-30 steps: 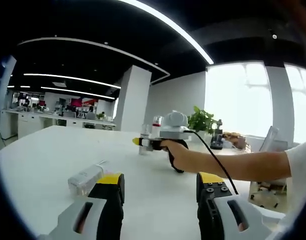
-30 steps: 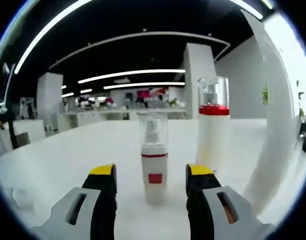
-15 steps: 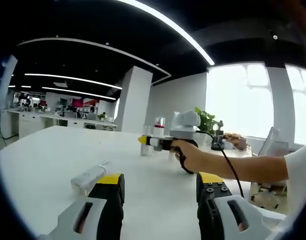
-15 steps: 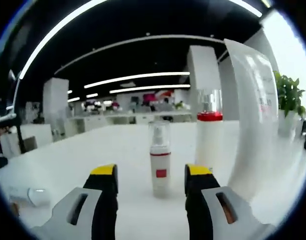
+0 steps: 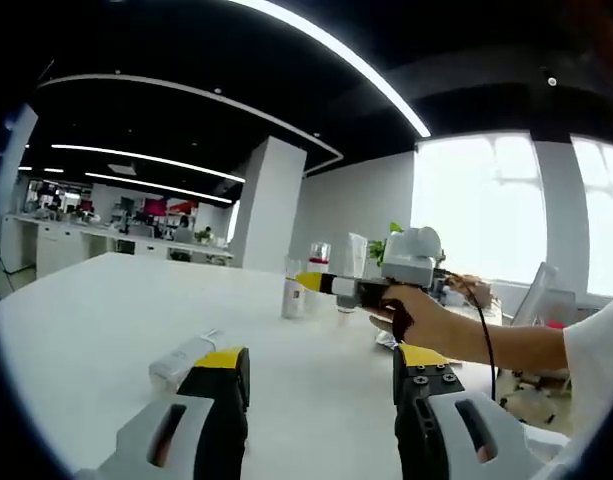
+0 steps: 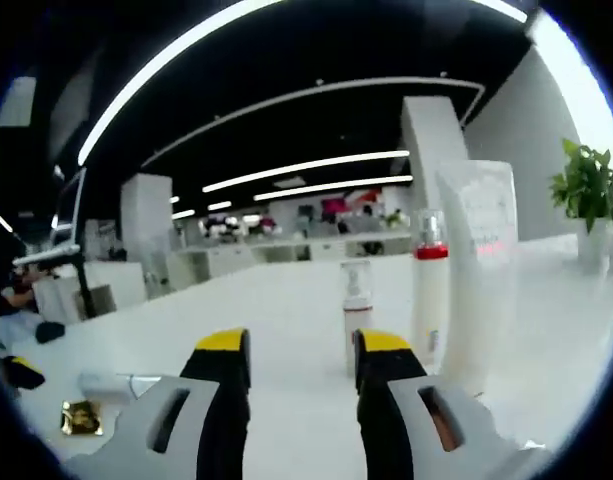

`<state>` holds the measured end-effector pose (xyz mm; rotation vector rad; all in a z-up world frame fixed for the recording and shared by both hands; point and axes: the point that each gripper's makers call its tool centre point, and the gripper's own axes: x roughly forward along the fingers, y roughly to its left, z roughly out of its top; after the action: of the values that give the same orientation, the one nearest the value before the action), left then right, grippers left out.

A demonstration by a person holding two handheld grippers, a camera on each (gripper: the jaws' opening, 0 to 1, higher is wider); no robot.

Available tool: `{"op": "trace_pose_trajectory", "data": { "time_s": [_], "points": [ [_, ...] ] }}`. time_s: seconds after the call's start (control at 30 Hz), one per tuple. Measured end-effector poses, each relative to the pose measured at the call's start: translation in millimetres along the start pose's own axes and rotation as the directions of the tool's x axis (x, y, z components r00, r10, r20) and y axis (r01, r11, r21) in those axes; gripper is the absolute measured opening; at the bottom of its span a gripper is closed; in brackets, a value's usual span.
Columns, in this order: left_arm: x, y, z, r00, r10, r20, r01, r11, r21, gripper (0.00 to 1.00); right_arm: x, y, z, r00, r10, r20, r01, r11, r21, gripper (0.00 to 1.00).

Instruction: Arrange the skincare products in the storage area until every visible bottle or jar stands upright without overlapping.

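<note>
On a white desk (image 5: 96,310), the left claw (image 5: 321,375) hangs released, a toppled bottle (image 5: 183,357) just beside its left jaw. The right claw (image 6: 298,355) (also empty, jaws apart) faces a small pump bottle (image 6: 357,305), a red-collared bottle (image 6: 430,295) and what looks like a tube (image 6: 478,270), all upright.

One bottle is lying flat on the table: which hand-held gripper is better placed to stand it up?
Left, probably. The lying bottle sits just ahead of the left hand-held gripper, beside its left jaw, jaws open. The right hand-held gripper faces the standing bottles, with the lying one far off to its left.
</note>
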<state>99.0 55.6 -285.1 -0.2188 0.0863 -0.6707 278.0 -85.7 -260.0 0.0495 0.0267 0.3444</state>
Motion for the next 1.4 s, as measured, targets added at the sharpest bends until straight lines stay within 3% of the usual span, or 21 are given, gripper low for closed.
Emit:
{"op": "trace_pose_trajectory", "data": {
  "time_s": [0.13, 0.27, 0.43, 0.67, 0.97, 1.1, 1.13, 1.23, 1.27, 1.33, 1.37, 1.4],
  "points": [
    [-2.8, 1.2, 4.7, 1.0, 0.005, 0.005, -0.005, 1.0, 0.014, 0.59, -29.1, 17.2, -4.8, 0.998, 0.06, -0.012, -0.06, 0.998, -0.02, 0.26],
    [-5.1, 4.0, 4.2, 1.0, 0.006, -0.011, -0.006, 0.999, 0.032, 0.59, -62.5, 34.1, -11.1, 0.991, 0.13, -0.032, -0.132, 0.99, -0.058, 0.21],
    [-10.3, 13.3, 7.2, 1.0, 0.031, -0.003, -0.031, 0.999, 0.03, 0.59, -83.8, 37.5, -15.7, 0.982, 0.181, -0.052, -0.185, 0.98, -0.071, 0.08],
    [-11.5, 24.6, 15.5, 0.998, 0.061, 0.012, -0.061, 0.997, 0.041, 0.59, -104.9, 44.5, -23.6, 0.962, 0.261, -0.086, -0.267, 0.961, -0.076, 0.0],
    [-3.2, 45.4, 21.8, 0.995, 0.101, -0.025, -0.097, 0.987, 0.129, 0.57, -133.7, 53.2, -21.4, 0.949, 0.313, -0.038, -0.315, 0.947, -0.069, 0.0],
    [1.3, 49.6, 26.4, 0.993, 0.067, -0.099, -0.052, 0.987, 0.151, 0.59, -147.3, 61.6, -28.5, 0.936, 0.349, -0.049, -0.351, 0.934, -0.068, 0.0],
    [3.3, 52.9, 32.1, 0.993, 0.07, -0.096, -0.054, 0.986, 0.161, 0.59, -152.1, 68.6, -33.9, 0.92, 0.384, -0.079, -0.389, 0.919, -0.071, 0.0],
    [7.8, 60.8, 36.0, 0.988, 0.081, -0.13, -0.053, 0.978, 0.204, 0.6, -157.6, 74.7, -33.0, 0.914, 0.401, -0.063, -0.404, 0.914, -0.045, 0.0],
    [13.1, 69.2, 34.3, 0.976, 0.091, -0.197, -0.041, 0.968, 0.246, 0.6, -162.8, 84.1, -34.1, 0.902, 0.427, -0.065, -0.43, 0.902, -0.035, 0.0],
    [15.9, 71.9, 33.3, 0.971, 0.092, -0.222, -0.032, 0.966, 0.258, 0.62, -165.0, 89.6, -34.9, 0.893, 0.445, -0.065, -0.448, 0.893, -0.046, 0.0],
    [20.2, 76.8, 26.8, 0.954, 0.085, -0.288, -0.012, 0.969, 0.247, 0.62, -168.9, 99.2, -39.6, 0.88, 0.467, -0.084, -0.472, 0.88, -0.058, 0.0],
    [21.7, 77.6, 24.1, 0.948, 0.078, -0.309, -0.006, 0.974, 0.226, 0.62, -170.1, 102.3, -39.9, 0.879, 0.47, -0.081, -0.475, 0.877, -0.065, 0.0]
  ]
}}
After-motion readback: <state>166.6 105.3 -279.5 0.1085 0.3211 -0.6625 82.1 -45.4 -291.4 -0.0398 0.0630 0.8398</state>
